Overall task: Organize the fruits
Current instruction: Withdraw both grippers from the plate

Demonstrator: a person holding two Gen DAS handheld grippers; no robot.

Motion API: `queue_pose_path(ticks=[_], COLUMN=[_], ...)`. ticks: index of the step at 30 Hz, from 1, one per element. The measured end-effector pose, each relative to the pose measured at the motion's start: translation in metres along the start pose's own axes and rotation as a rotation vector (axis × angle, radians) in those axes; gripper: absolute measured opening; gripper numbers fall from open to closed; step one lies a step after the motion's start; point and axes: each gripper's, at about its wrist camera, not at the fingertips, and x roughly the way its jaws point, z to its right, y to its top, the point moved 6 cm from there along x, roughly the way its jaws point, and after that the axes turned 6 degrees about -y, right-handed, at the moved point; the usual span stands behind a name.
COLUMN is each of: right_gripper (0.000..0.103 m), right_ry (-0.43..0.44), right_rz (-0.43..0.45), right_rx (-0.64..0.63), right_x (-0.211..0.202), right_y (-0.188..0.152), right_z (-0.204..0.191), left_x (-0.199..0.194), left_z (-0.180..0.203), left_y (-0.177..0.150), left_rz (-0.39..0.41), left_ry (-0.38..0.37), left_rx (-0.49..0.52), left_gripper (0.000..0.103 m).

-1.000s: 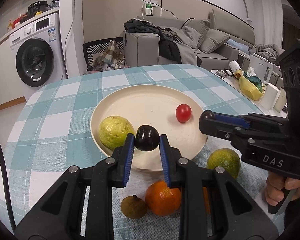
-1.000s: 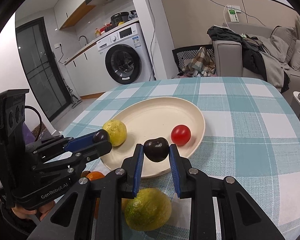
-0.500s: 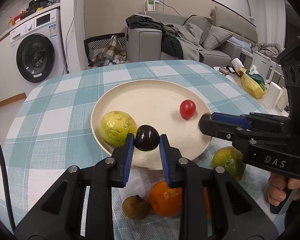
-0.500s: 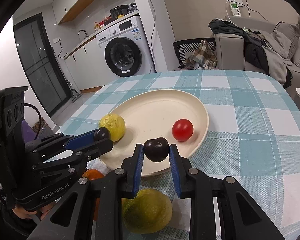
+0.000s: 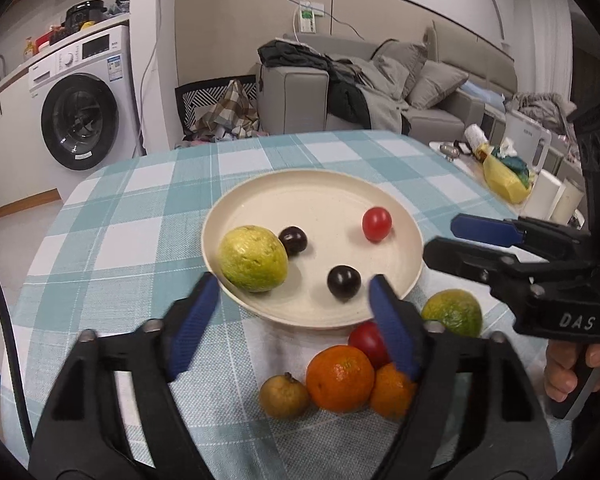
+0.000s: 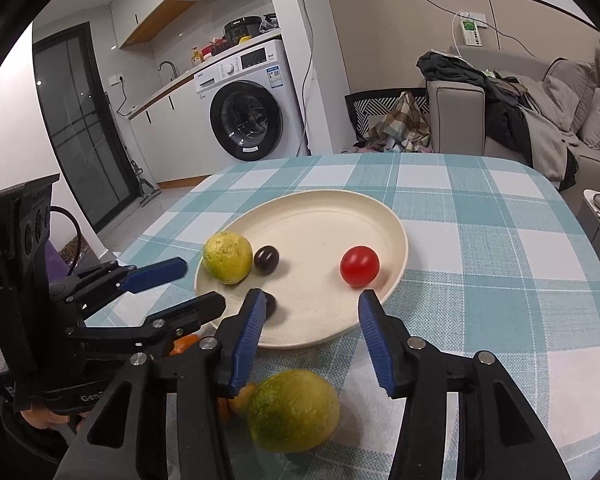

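Left wrist view: table [image 5: 120, 220] with checked cloth carries a cream plate [image 5: 260, 200]. On the plate: yellow-green guava [image 5: 254, 258], red tomato [image 5: 376, 223], two dark plums [image 5: 343, 281] [image 5: 293, 239]. Off the plate, near edge of table: green citrus [image 5: 454, 314], orange [image 5: 340, 378] with a second orange [image 5: 392, 392] touching it, another red tomato [image 5: 366, 340], small brown fruit [image 5: 284, 396]. So four in, five left, by my count. Left hand-held gripper [image 5: 296, 324] is spread wide, holding nothing; right hand-held gripper [image 6: 308, 336] likewise, hovering over the plate's near rim above the green citrus.
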Motion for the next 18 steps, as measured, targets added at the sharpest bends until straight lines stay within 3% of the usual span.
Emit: queue_pose_path(ticks=[3,5,8,18], right_gripper=[0.086,0.091,0.102,0.103], right_ry=[0.020,0.036,0.027,0.010], right_rz=[0.024,0.020,-0.001,-0.068], right_rx=[0.012,0.015,0.017,0.018], right_x=[-0.013,-0.019,-0.024,-0.029], right_y=[0.001,-0.001,-0.005,-0.029], right_z=[0.001,0.001,0.002,0.006], left_x=[-0.017,-0.024,-0.036,-0.053], left_z=[-0.005,-0.008,-0.009,-0.001], left_y=[0.002,-0.001,-0.005,-0.023], left_rz=[0.024,0.024,0.038,0.007], left_ry=[0.005,0.019,0.022,0.040], left_rx=[-0.009,-0.021,-0.022,0.025], left_gripper=[0.089,0.100,0.102,0.102])
